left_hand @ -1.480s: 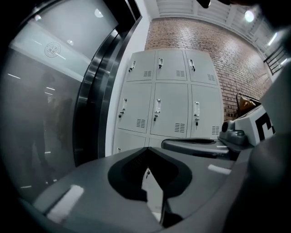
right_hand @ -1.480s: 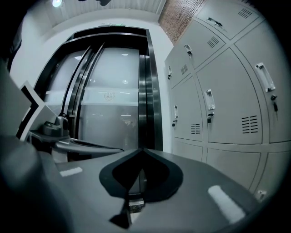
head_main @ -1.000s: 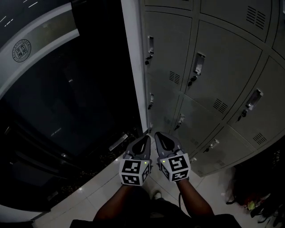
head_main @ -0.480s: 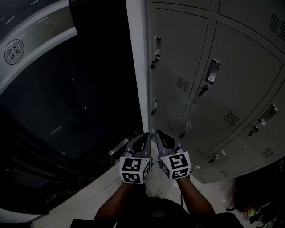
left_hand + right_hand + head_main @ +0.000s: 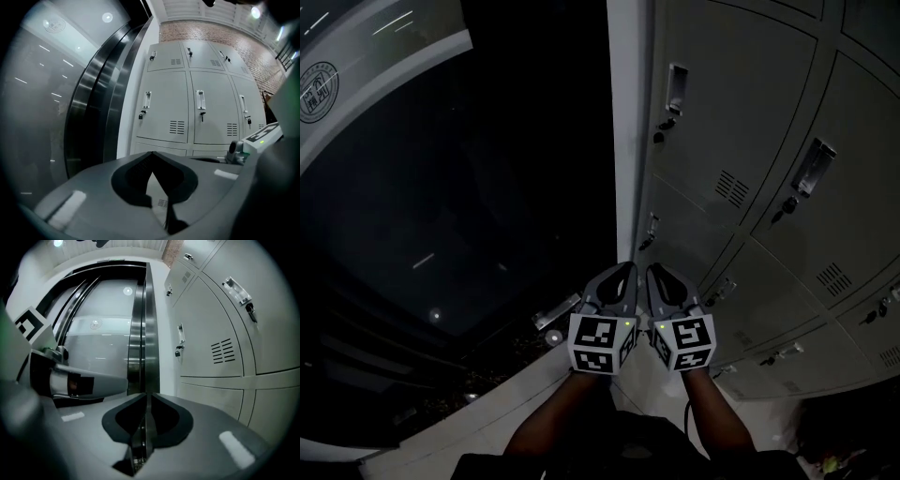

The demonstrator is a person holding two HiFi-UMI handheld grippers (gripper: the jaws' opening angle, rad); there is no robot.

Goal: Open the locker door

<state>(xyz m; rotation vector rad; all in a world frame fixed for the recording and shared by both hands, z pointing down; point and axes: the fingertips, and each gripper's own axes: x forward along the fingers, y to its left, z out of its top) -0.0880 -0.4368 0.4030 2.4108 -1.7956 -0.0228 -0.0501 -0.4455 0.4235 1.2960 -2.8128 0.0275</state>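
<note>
A bank of grey metal lockers [image 5: 741,159] fills the right of the head view, every door closed. Each door has an upright handle [image 5: 676,89] with a small lock or key under it, and a vent. My left gripper [image 5: 623,274] and right gripper [image 5: 658,274] are held side by side low in the middle, pointing level, short of the lockers and touching none. Both are shut with nothing between the jaws. The left gripper view faces the locker doors [image 5: 164,105] past my left gripper [image 5: 151,154]. The right gripper view shows my right gripper [image 5: 146,395] and a door handle [image 5: 180,336] to its right.
A white post [image 5: 626,131] borders the lockers on the left. Left of it runs a dark curved glass wall [image 5: 469,206] with metal bands. Pale floor tiles [image 5: 534,380] lie below. A brick wall [image 5: 206,33] rises behind the lockers.
Both grippers, still side by side, have moved closer to the lockers' left end. The lockers have grown and slid right in the head view. The jaws stay shut.
</note>
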